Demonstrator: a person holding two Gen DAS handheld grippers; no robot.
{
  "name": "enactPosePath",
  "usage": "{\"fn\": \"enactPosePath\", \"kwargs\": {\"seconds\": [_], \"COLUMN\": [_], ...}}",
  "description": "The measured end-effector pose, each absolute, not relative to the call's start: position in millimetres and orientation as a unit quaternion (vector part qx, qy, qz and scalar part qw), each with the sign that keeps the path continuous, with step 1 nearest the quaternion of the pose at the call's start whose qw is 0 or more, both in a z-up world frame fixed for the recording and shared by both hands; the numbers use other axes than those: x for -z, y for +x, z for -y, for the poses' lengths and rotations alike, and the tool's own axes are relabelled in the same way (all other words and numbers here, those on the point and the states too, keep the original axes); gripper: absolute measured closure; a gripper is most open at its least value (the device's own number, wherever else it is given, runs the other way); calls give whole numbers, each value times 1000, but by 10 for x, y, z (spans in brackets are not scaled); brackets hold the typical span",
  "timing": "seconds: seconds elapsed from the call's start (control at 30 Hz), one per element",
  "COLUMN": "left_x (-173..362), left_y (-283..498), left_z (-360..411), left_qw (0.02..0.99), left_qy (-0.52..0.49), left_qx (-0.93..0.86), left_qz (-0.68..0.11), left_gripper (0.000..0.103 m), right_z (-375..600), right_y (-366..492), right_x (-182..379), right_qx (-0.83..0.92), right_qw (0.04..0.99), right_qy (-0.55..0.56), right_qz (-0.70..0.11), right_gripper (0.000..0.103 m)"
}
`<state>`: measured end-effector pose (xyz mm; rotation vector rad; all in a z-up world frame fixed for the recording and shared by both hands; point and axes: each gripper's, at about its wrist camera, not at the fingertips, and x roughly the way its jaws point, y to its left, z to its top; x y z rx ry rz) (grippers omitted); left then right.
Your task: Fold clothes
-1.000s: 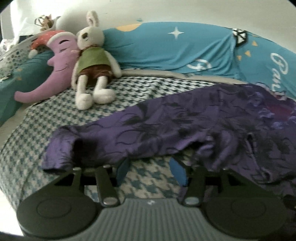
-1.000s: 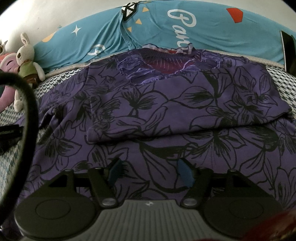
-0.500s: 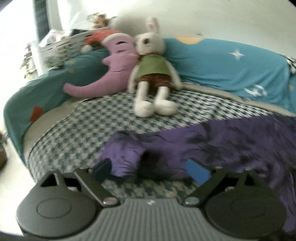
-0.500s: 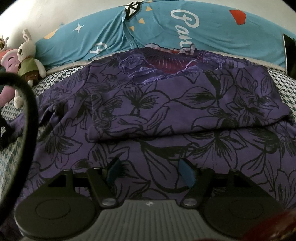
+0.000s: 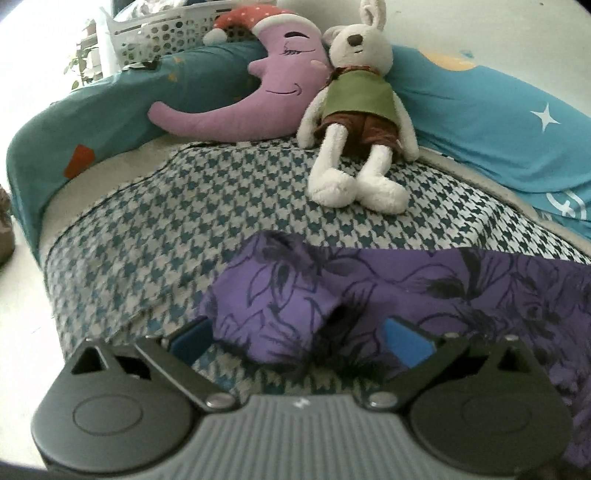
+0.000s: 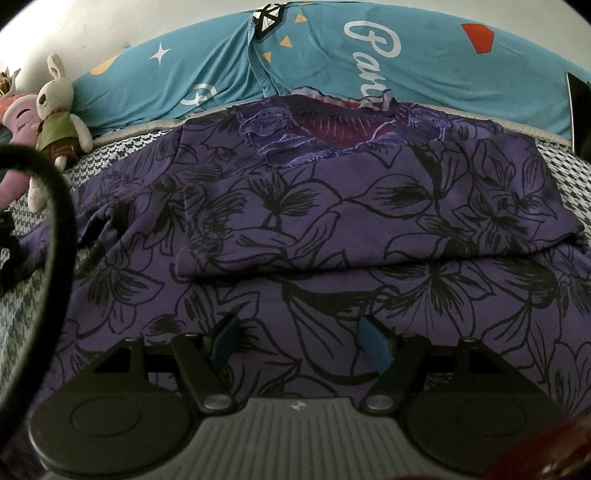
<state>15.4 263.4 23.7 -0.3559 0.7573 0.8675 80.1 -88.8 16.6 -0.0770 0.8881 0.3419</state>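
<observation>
Left wrist view, from the left: white perforated basket (image 5: 162,33) at the far edge behind a teal pillow (image 5: 122,110); purple moon plush (image 5: 258,92) leaning on that pillow; white rabbit plush (image 5: 358,110) in green vest seated just beside the moon, touching it. Below, houndstooth blanket (image 5: 166,240) across the bed. Purple floral shirt (image 5: 369,295) spread over the blanket toward the right, its sleeve end bunched at the near edge. Left tool (image 5: 299,338) spread wide, blue pads on either side of that sleeve end, not closed on it.

Right wrist view: black cable (image 6: 55,221) curving at the left; same shirt (image 6: 332,221) filling the middle, one layer folded over the body, collar toward the blue pillows (image 6: 295,55). Right tool (image 6: 299,345) moderately spread, low over the fabric, gripping nothing.
</observation>
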Motion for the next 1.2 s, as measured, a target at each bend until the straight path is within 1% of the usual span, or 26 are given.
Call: {"fn": "enactPosePath", "kwargs": {"seconds": [0.03,0.07,0.13,0.17,0.2,0.23,0.27,0.3,0.33,0.4,0.53,0.8,1.2], "left_x": [-214,-187,-134,-114,-96,-88,-91,-104,-125,-189,-327,-551,-561], "left_y": [171,189,224,231,238,241,237,231,224,214,229,370,579], "left_z": [-2640,-2657,-2690,-2703,-2716,-2723,-2735,-2748,-2755,-2737,-2578,-2094,-1177], "left_qw": [824,824,822,820,818,816,816,818,820,831,851,890,922], "left_qy": [-168,-173,-182,-185,-188,-188,-191,-197,-203,-212,-208,-178,-121], "left_qx": [-406,-403,-397,-397,-398,-401,-403,-399,-394,-378,-349,-272,-115], "left_qz": [-356,-359,-366,-368,-371,-370,-368,-365,-361,-347,-333,-321,-350], "left_gripper": [12,17,37,43,52,58,62,73,81,86,88,88,88], "right_z": [888,887,885,882,879,878,878,882,886,894,947,992,970], "right_y": [801,801,800,799,799,796,795,796,799,803,826,825,860], "right_x": [-166,-165,-165,-165,-166,-164,-163,-168,-175,-187,-233,-356,-528], "right_qx": [-164,-164,-163,-163,-163,-162,-161,-160,-158,-155,-144,-144,-179], "right_qw": [888,888,889,889,889,889,889,890,890,890,892,903,906], "right_qy": [-37,-37,-37,-37,-37,-36,-36,-33,-31,-26,-3,5,27], "right_qz": [-427,-427,-427,-427,-427,-426,-426,-427,-427,-428,-428,-405,-382], "right_gripper": [30,30,30,30,30,30,30,30,31,32,35,35,35]}}
